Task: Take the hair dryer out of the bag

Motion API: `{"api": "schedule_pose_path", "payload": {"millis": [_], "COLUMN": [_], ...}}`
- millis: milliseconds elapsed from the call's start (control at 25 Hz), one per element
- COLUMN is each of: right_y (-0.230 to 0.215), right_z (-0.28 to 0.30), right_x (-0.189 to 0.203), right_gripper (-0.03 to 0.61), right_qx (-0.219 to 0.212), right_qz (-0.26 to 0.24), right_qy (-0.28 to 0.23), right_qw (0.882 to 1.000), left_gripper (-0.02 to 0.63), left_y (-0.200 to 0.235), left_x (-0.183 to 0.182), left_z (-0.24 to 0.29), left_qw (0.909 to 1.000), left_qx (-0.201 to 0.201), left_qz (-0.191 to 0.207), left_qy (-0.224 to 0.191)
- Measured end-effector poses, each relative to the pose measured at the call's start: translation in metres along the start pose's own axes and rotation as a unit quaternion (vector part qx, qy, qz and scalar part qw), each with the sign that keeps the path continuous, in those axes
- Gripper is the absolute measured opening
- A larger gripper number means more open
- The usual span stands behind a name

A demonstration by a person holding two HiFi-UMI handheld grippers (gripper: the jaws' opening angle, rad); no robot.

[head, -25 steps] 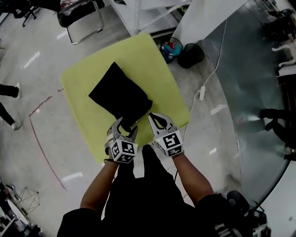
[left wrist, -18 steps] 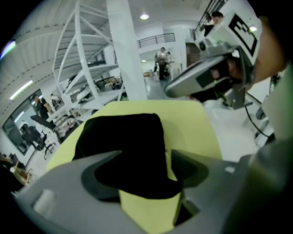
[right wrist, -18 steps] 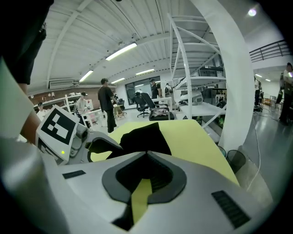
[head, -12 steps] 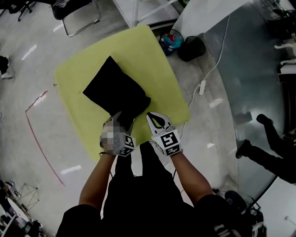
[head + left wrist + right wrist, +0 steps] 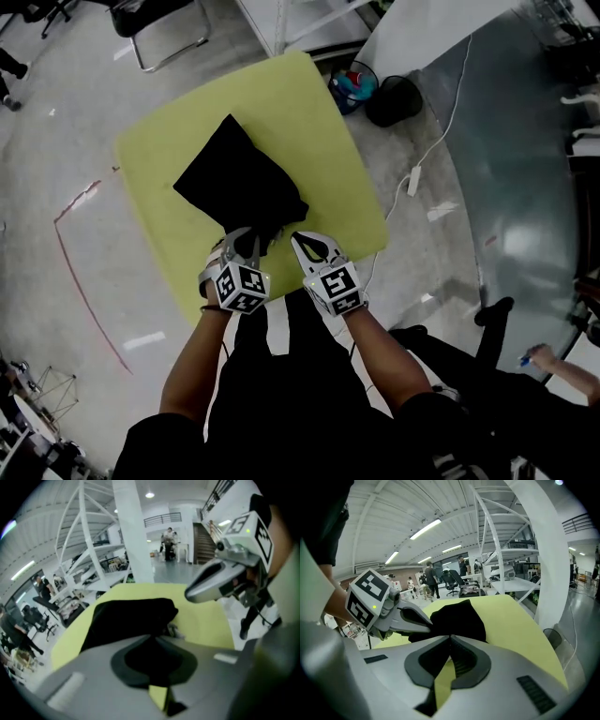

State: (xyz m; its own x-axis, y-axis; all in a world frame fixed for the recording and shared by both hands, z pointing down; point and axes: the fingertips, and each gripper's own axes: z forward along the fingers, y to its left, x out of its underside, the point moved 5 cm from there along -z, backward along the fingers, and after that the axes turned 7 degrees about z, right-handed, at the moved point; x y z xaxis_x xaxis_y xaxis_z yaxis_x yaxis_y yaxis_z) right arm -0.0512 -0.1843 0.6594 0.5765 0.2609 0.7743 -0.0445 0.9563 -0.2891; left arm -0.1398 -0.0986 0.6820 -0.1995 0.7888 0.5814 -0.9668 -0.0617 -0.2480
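1. Hair dryer: hidden, with no part seen clear of the soft black fabric bag [image 5: 239,183]. A pale scrap [image 5: 174,630] at the bag's mouth is too small to tell.
2. Left gripper [image 5: 246,244]: its jaws have just been closing and now meet at the bag's near corner. I cannot tell whether fabric is pinched.
3. Right gripper [image 5: 298,240]: clenched on nothing, just beside that corner.
4. The square yellow-green tabletop [image 5: 319,131] lies bare to the right of the bag and beyond it. Its near edge passes under both grippers.
5. A round black bin [image 5: 394,98] stands on the floor off the far right corner.
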Motion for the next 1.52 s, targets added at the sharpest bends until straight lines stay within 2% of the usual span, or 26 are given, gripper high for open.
{"api": "schedule_pose_path", "payload": {"millis": [80,280,440,680,880,1040,1120,1240,1360,1520], "right_y": [0.008,0.022,0.028,0.029,0.021,0.023,0.021,0.014,0.012,0.006], "right_z": [0.006,0.026,0.042,0.069,0.086,0.094,0.097,0.106,0.119,0.135], "right_x": [0.001,0.001,-0.002,-0.011,-0.021,-0.024,-0.027,-0.026,-0.021,-0.018], "right_gripper": [0.008,0.008,0.008,0.008,0.008,0.009,0.093,0.171,0.220,0.230], "right_qx": [-0.015,-0.048,-0.063,-0.057,-0.032,-0.032,-0.023,-0.015,-0.014,0.006], "right_qz": [-0.006,-0.033,-0.063,-0.113,-0.120,-0.139,-0.140,-0.128,-0.128,-0.114], "right_qy": [0.007,0.024,0.038,0.065,0.068,0.066,0.068,0.091,0.127,0.166], "right_qw": [1.000,0.998,0.995,0.990,0.990,0.988,0.988,0.988,0.983,0.980], "left_gripper": [0.017,0.015,0.015,0.015,0.015,0.015,0.015,0.015,0.015,0.015], "left_y": [0.008,0.029,0.040,0.050,0.054,0.060,0.065,0.072,0.077,0.079], "left_x": [-0.002,-0.009,-0.008,-0.006,-0.003,0.000,0.000,-0.002,-0.002,0.001], "left_z": [-0.004,-0.013,-0.015,-0.019,-0.020,-0.018,-0.018,-0.018,-0.018,-0.015], "left_qw": [0.9999,0.9973,0.9951,0.9907,0.9887,0.9874,0.9867,0.9861,0.9859,0.9856], "left_qx": [-0.003,-0.007,-0.010,-0.003,-0.004,-0.012,-0.015,-0.019,-0.021,-0.021], "left_qz": [-0.010,-0.065,-0.090,-0.124,-0.138,-0.147,-0.151,-0.153,-0.154,-0.156], "left_qy": [-0.003,-0.033,-0.039,-0.056,-0.058,-0.058,-0.060,-0.061,-0.062,-0.060]}}
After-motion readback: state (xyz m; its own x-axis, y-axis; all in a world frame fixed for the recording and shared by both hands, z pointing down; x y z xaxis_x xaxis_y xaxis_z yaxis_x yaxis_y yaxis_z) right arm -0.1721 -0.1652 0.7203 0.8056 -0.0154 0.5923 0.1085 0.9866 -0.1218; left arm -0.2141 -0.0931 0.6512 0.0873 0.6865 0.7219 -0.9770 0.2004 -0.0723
